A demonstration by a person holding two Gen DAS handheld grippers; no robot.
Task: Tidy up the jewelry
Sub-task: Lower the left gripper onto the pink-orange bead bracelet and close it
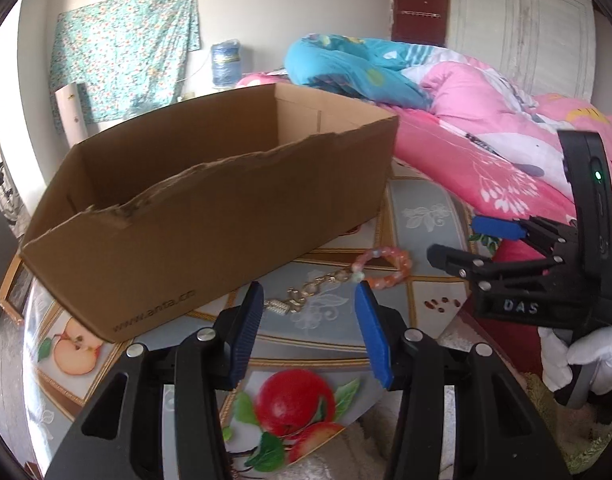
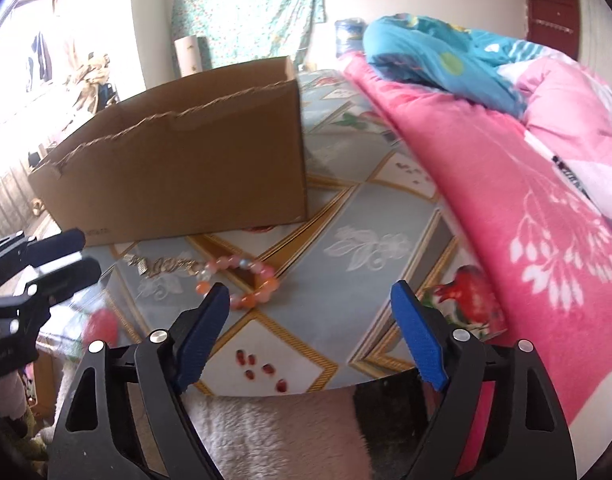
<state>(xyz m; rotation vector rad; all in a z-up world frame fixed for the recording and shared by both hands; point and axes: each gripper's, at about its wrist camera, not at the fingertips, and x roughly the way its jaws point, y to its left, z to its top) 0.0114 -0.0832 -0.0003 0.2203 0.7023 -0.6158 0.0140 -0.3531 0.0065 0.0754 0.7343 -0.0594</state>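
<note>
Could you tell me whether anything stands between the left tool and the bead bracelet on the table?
Nothing visible does. The left tool is open, and the bead bracelet lies just past its fingertips on bare table, linked to the gold chain. The cardboard box stands off to the left.

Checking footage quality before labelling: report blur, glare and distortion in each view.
Left wrist view: sharp overall; fisheye bends the cardboard box edges; gold chain and bead bracelet readable. Right wrist view: window at upper left blown out; left gripper smeared by motion blur; bead bracelet slightly soft.
</note>
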